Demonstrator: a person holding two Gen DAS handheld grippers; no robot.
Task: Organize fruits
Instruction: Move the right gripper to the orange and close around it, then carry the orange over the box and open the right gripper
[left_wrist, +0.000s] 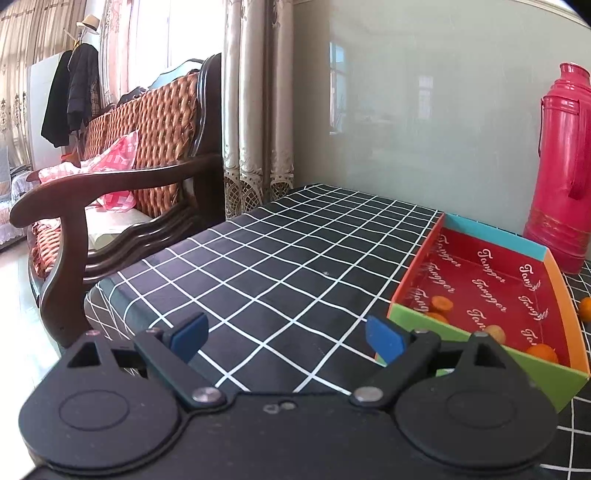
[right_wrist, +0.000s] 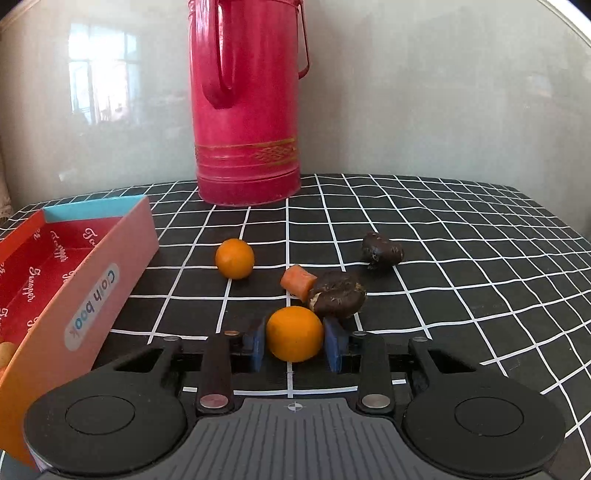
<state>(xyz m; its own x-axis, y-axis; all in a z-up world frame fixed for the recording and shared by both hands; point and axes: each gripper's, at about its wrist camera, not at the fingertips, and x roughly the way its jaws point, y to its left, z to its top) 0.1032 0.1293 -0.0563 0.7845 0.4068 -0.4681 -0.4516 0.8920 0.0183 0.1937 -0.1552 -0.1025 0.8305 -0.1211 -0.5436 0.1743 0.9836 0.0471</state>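
On the black checked tablecloth (right_wrist: 424, 221), the right gripper (right_wrist: 295, 341) has its blue pads pressed against both sides of a small orange (right_wrist: 294, 333), low over the cloth. Just behind that fruit lies a dark, wrinkled fruit (right_wrist: 338, 298), touching an orange carrot-like piece (right_wrist: 297, 282). A second orange (right_wrist: 235, 258) sits apart to the left; another dark fruit (right_wrist: 381, 251) sits apart to the right. A red thermos (right_wrist: 245, 110) stands against the wall. The cardboard tray (left_wrist: 410, 310), red-lined, sits left of the fruits; several orange pieces (left_wrist: 441, 304) rest inside. The left gripper (left_wrist: 286, 338) hangs wide apart, with nothing between its fingers, above bare cloth beside the tray's near corner.
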